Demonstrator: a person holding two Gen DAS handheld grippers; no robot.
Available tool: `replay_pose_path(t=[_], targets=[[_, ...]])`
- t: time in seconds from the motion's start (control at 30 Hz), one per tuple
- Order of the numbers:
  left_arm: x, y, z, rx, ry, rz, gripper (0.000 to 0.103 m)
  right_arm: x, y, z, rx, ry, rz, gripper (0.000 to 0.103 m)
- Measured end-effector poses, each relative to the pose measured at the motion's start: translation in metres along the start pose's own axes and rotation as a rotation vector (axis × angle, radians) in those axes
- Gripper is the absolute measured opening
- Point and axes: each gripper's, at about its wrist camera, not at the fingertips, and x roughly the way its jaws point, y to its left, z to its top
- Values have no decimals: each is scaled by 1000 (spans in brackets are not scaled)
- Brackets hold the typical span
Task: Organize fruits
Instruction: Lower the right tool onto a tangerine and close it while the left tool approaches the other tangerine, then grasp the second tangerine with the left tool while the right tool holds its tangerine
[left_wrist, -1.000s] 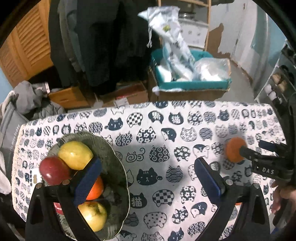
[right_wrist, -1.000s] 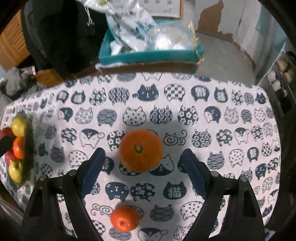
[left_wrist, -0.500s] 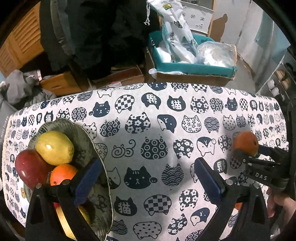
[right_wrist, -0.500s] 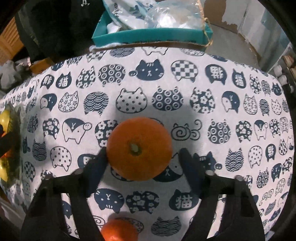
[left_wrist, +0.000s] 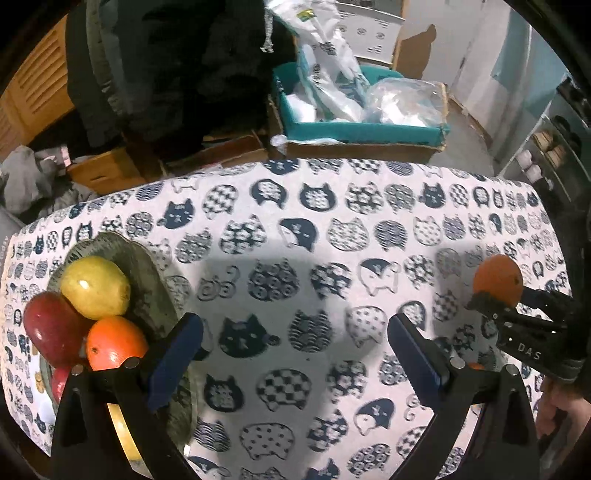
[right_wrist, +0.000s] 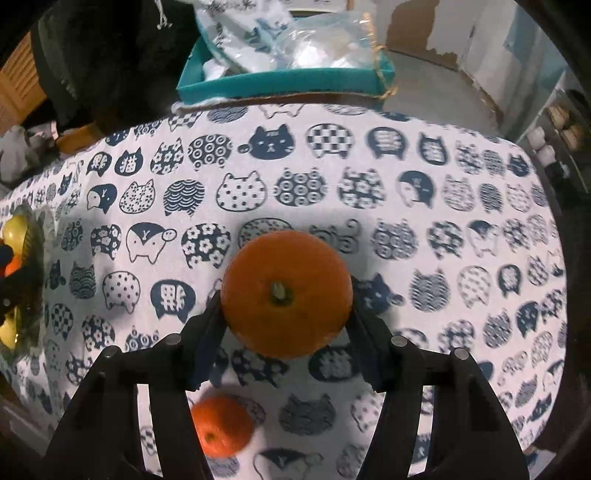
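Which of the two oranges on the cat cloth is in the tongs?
The bigger orange, stem facing up, is clamped in the right tongs. The smaller orange lies loose on the cloth nearer the camera.

A lived-in home room: the desk wears a cat-print cloth, dark coats hang behind it beside a slatted wooden door, a teal box of plastic bags sits on cardboard, and clothes lie heaped at left.

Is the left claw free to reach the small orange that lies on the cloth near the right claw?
Probably not directly: the left claw is open, but the right claw with its big orange hangs over the small orange.
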Motion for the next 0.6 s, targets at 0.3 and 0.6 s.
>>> replay_pose_path(t=[0.3,0.6], targets=[[-7,-36,-14,55,13,-63,101,-37,-18,-23,22,-29,-19,63],[0,-81,-33,136,57,-123,101,-58,-45,-50,50,-37,-46,63]])
